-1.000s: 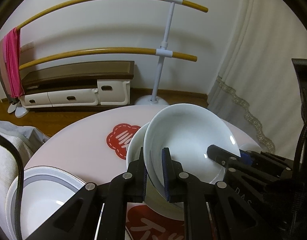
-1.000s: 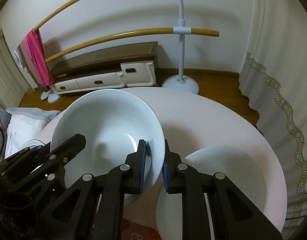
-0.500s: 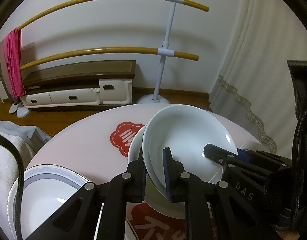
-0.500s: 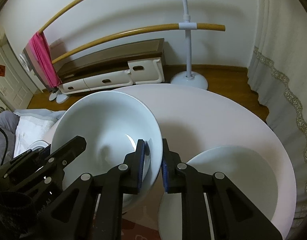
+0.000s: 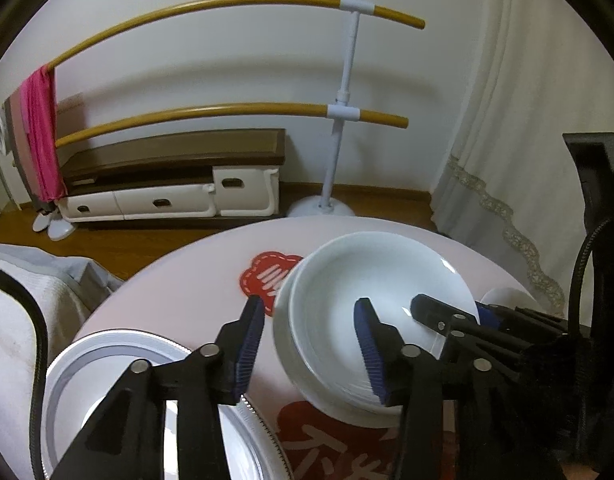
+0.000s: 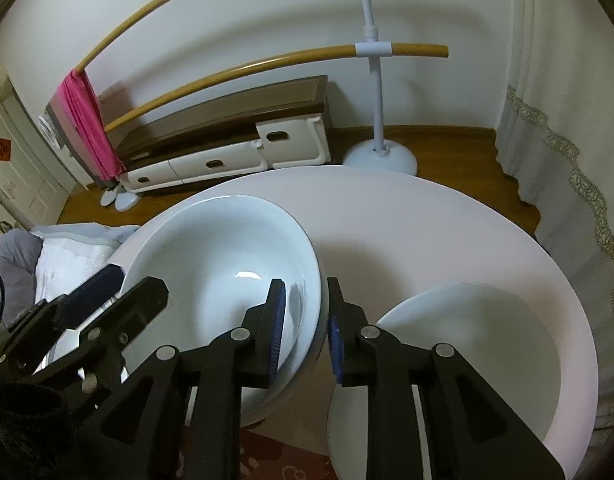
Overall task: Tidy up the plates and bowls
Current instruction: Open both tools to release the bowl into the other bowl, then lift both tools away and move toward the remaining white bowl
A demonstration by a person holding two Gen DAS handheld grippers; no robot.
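Here the white bowl (image 5: 371,280) sits nested in a second white bowl (image 5: 285,320) on the round table (image 6: 427,220), so as far as these views show 1 stacking step looks done or nearly so. The left gripper (image 5: 311,344) has its 2 fingers spread and opening, the near rim of the stack lying between the blue pads with a clear gap on both sides; nothing is pinched there. The right gripper (image 6: 303,332) straddles the opposite rim: its left finger sits inside the bowl, its right finger outside the wall. Its jaws are opening as well, and the pads appear to stand just off the rim, though the gap is narrow and I cannot be fully sure of it. In my judgement the stack now rests on its own weight and both grippers are letting go. What is left: a wide plate with a grey patterned rim (image 5: 107,348) lies below and to the left of the left fingers, and a plain white plate (image 6: 467,352) lies just right of the right fingers, apart from the bowls. Those 2 pieces seem not yet sorted, so the task reads as roughly midway. Whether more dishes wait out of view cannot be told.
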